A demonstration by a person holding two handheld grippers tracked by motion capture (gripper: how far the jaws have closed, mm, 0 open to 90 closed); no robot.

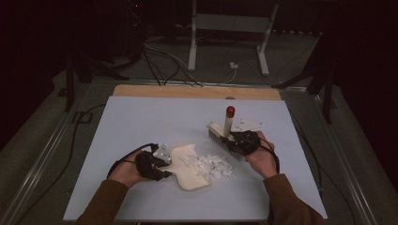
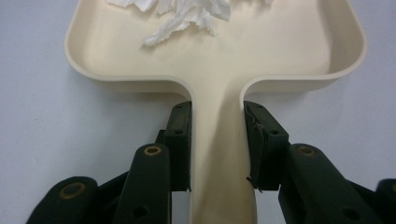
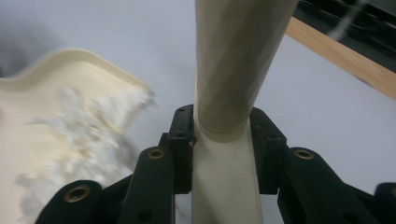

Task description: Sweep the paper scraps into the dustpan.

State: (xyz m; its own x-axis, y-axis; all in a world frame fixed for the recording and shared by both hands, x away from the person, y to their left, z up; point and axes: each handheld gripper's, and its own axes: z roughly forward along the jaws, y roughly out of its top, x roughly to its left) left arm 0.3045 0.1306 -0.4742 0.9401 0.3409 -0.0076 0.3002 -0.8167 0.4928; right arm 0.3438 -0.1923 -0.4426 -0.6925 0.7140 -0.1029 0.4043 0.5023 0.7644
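A cream dustpan (image 1: 188,174) lies flat on the pale table with white paper scraps (image 1: 210,164) at its mouth. My left gripper (image 1: 162,166) is shut on the dustpan's handle (image 2: 222,154), one pad on each side. Shredded paper (image 2: 187,18) rests inside the dustpan's tray (image 2: 289,42). To the right, my right gripper (image 1: 237,140) is shut on the cream handle (image 3: 229,93) of a brush (image 1: 219,132), which has a red tip (image 1: 230,111) and bristles toward the scraps. The dustpan (image 3: 56,93) and blurred paper scraps (image 3: 74,140) lie at the left of the right gripper view.
The pale table top (image 1: 141,122) has a wooden strip (image 1: 197,92) along its far edge. Beyond it stand a white metal frame (image 1: 230,28) and cables (image 1: 159,56) on the floor. A cable (image 1: 126,157) trails from the left gripper.
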